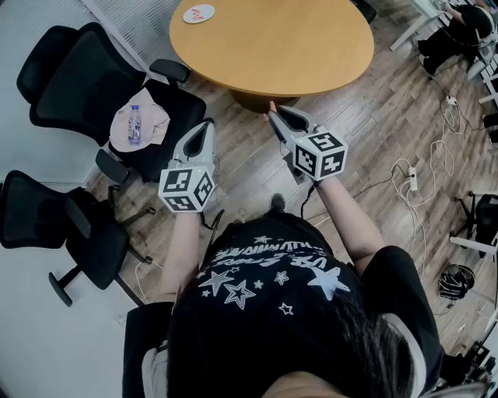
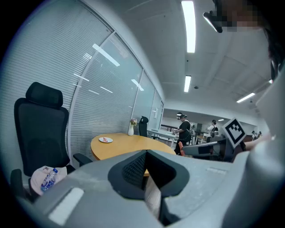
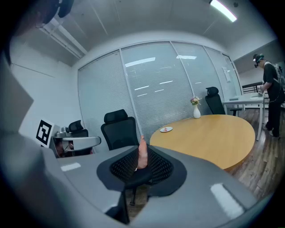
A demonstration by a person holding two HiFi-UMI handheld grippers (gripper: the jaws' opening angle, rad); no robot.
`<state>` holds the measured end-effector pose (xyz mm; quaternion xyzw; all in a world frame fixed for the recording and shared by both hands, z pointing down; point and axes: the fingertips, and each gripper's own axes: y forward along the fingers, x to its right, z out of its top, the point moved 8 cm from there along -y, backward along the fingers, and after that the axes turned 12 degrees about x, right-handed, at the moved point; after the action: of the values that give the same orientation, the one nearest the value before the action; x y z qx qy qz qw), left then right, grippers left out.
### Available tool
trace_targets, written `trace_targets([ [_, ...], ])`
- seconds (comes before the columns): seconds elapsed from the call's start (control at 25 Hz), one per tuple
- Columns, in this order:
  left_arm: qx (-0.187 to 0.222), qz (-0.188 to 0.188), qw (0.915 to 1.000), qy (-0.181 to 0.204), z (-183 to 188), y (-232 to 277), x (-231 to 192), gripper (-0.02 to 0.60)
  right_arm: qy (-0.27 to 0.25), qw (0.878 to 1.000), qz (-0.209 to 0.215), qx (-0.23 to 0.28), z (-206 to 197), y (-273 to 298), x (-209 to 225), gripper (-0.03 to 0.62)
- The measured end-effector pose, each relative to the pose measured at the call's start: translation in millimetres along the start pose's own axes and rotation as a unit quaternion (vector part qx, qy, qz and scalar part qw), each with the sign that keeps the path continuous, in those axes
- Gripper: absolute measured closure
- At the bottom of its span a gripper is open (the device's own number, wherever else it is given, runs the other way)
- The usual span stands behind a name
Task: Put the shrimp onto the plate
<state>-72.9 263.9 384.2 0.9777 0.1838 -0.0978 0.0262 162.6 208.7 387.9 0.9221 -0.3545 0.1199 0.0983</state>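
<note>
A pink shrimp [image 3: 142, 153] stands upright, pinched between the jaws of my right gripper [image 3: 141, 156]; in the head view its tip [image 1: 271, 106] pokes out past the gripper [image 1: 274, 115]. A small white plate [image 1: 199, 13] with something red on it lies at the far side of the round wooden table [image 1: 272, 47], also visible as the plate [image 3: 166, 129] in the right gripper view and the plate [image 2: 105, 140] in the left one. My left gripper [image 1: 208, 124] is held beside the right, short of the table, its jaws [image 2: 146, 153] closed on nothing.
Black office chairs [image 1: 78, 85] stand on the left; one carries a cloth and a water bottle [image 1: 135, 124]. A white vase with flowers [image 3: 196, 109] sits on the table's far end. Cables and a power strip [image 1: 412, 180] lie on the wood floor at right. People work in the background [image 2: 183, 129].
</note>
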Motion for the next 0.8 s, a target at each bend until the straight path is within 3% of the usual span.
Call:
trace_targets([
  [0.48,-0.012,-0.003,0.9999,-0.010,-5.2,26.3,15.3,0.580,-0.005,1.000,0.023,-0.006,6.4,2.3,27.8,0.528],
  [0.8,-0.021,0.042,0.9987,-0.020,-15.0,30.7,22.6,0.580,0.009,0.999,0.036,-0.010,7.9,1.1,48.8,0.528],
])
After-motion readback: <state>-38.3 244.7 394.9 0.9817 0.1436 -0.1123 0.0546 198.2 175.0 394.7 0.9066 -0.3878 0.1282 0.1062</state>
